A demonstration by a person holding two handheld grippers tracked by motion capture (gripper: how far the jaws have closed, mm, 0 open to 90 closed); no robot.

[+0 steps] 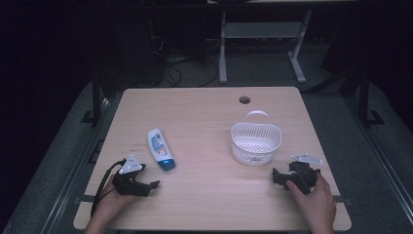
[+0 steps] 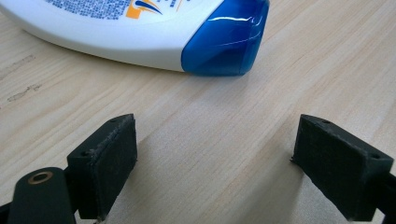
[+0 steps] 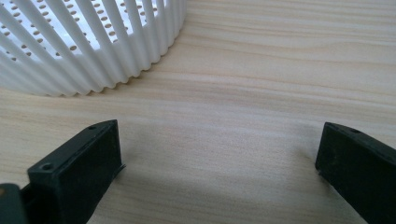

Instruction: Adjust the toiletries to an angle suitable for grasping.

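- While both sit on the counter (image 1: 204, 195), the white basket (image 1: 255, 142) looks empty.
- Bottle (image 1: 160, 148) lies flat, lengthwise away from the person, blue cap nearest the left hand-held gripper (image 1: 151, 186), which is released.
- Right hand-held gripper (image 1: 276, 176), beside the basket, is released.

both grippers, left gripper (image 1: 152, 185) and right gripper (image 1: 275, 176), are showing black screwed jaws, grey three-cornered plates; a black cable (image 1: 101, 187) is trailing left.

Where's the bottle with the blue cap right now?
In the high view the bottle lies flat on the table's left half, blue cap toward the person, just ahead of the open left gripper and well left of the white basket.
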